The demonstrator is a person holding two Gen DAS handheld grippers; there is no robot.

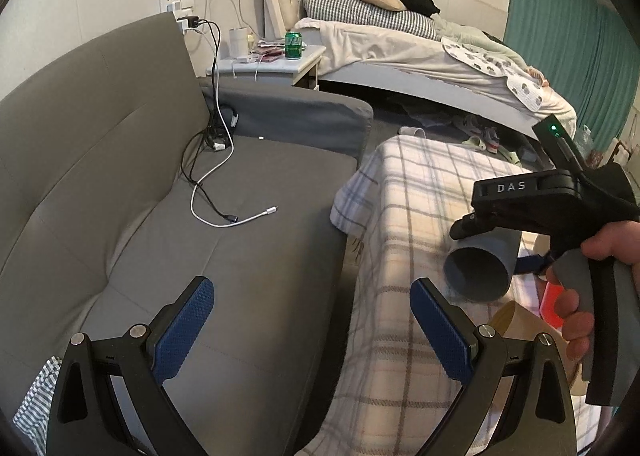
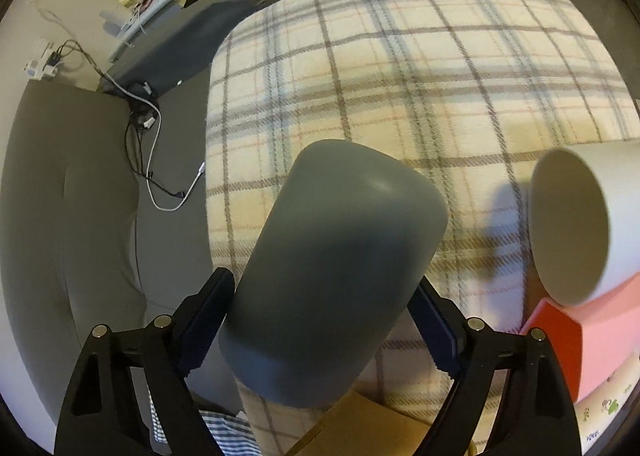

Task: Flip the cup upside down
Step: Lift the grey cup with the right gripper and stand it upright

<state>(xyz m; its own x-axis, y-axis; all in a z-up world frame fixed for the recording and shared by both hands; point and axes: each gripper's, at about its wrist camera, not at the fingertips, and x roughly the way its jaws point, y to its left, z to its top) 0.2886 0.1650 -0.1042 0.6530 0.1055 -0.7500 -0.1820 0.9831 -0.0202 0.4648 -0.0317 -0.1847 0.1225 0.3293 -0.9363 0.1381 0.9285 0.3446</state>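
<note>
My right gripper point(image 2: 320, 330) is shut on a grey-blue cup point(image 2: 328, 272) and holds it in the air above the plaid-covered table point(image 2: 400, 68). In the right wrist view the cup's closed base points away from the camera. In the left wrist view the same cup point(image 1: 480, 262) lies sideways under the right gripper point(image 1: 496, 234), with its open mouth turned toward the camera. My left gripper point(image 1: 312, 324) is open and empty, above the gap between the sofa and the table.
A white cup point(image 2: 576, 228) tilts on a pink box point(image 2: 576, 340) at the table's right. A tan paper cup point(image 1: 516, 322) sits near the hand. The grey sofa point(image 1: 200, 216) with charging cables point(image 1: 216, 192) is at left. A bed and a nightstand with a green can point(image 1: 293, 44) stand behind.
</note>
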